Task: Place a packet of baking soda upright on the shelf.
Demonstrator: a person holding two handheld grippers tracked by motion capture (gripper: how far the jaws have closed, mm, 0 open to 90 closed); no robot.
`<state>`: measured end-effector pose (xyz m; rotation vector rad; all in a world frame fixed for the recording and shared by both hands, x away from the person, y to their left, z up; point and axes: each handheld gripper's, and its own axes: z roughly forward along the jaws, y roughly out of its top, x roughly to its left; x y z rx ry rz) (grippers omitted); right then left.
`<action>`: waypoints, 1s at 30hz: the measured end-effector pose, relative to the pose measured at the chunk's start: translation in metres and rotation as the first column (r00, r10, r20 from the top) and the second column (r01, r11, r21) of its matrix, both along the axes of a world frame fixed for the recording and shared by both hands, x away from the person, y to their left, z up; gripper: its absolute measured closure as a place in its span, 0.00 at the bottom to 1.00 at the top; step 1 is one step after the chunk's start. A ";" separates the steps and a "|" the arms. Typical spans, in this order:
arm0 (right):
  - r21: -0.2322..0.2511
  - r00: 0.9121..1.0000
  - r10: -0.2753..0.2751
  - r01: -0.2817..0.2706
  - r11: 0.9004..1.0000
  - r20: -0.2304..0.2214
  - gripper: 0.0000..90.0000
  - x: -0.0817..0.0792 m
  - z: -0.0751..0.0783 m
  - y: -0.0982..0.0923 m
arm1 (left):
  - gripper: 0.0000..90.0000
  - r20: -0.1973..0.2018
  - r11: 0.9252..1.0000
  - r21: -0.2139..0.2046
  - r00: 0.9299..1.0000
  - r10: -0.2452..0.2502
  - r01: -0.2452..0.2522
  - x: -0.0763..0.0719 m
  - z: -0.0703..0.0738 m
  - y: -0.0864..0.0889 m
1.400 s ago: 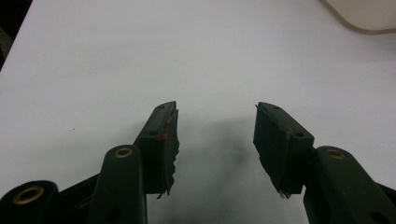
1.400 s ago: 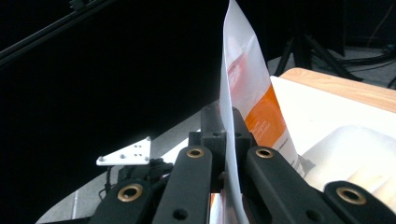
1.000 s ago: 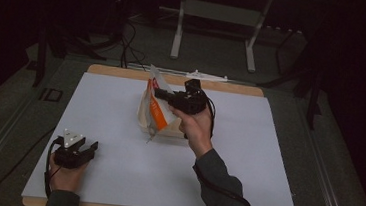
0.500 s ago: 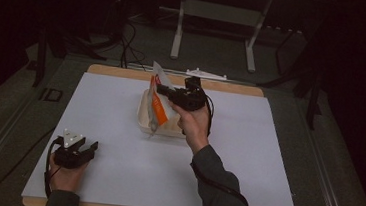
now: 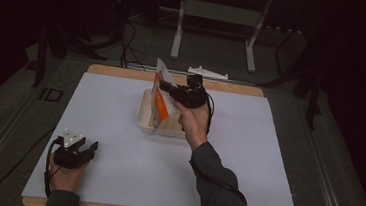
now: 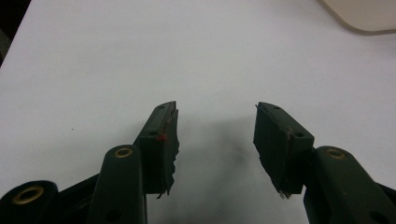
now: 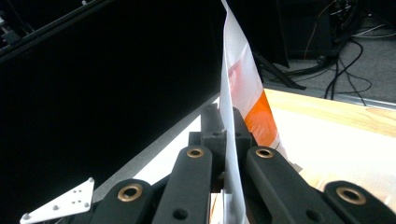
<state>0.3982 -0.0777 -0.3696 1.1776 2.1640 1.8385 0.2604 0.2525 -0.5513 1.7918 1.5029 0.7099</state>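
A white and orange pouch (image 5: pixel 160 100) hangs upright over a cream tray (image 5: pixel 143 115) at the middle back of the table. My right gripper (image 5: pixel 165 87) is shut on the pouch's upper edge, a person's hand holding it above the tray. In the right gripper view the pouch (image 7: pixel 243 79) rises as a thin sheet pinched between the right gripper's (image 7: pixel 225 122) black jaws. My left gripper (image 5: pixel 91 148) rests at the table's front left, held in the other hand. In the left gripper view the left gripper (image 6: pixel 215 128) is open over bare white surface.
A white sheet (image 5: pixel 247 154) covers the wooden table. A corner of the tray (image 6: pixel 369 16) lies far ahead of the left jaws. A white bracket (image 5: pixel 207 73) lies past the far edge, with a metal stand (image 5: pixel 218 16) and cables on the dark floor behind.
The right gripper has lifted the pouch slightly, and it now hangs more upright over the tray. The left hand has stayed put.
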 end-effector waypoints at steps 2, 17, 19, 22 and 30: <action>-0.003 1.000 -0.010 0.010 1.000 0.000 1.00 0.002 0.000 0.001 | 0.55 0.001 1.000 -0.001 1.000 0.001 -0.001 0.000 0.000 0.000; 0.021 0.998 -0.052 0.053 0.998 -0.024 1.00 0.013 -0.009 0.008 | 0.55 0.002 1.000 -0.004 1.000 -0.001 0.001 0.000 0.000 0.000; 0.029 0.998 -0.052 0.053 0.998 -0.020 1.00 0.012 -0.009 0.010 | 0.55 0.002 1.000 -0.004 1.000 -0.001 0.001 0.000 0.000 0.000; 0.027 0.998 -0.065 0.065 0.997 -0.023 1.00 0.013 -0.010 0.013 | 0.55 0.003 1.000 -0.004 1.000 -0.001 0.001 0.000 0.000 0.000; -0.003 0.995 -0.098 0.098 0.995 0.003 1.00 0.013 -0.012 0.015 | 0.55 0.002 1.000 -0.006 1.000 -0.003 0.003 0.000 0.000 0.000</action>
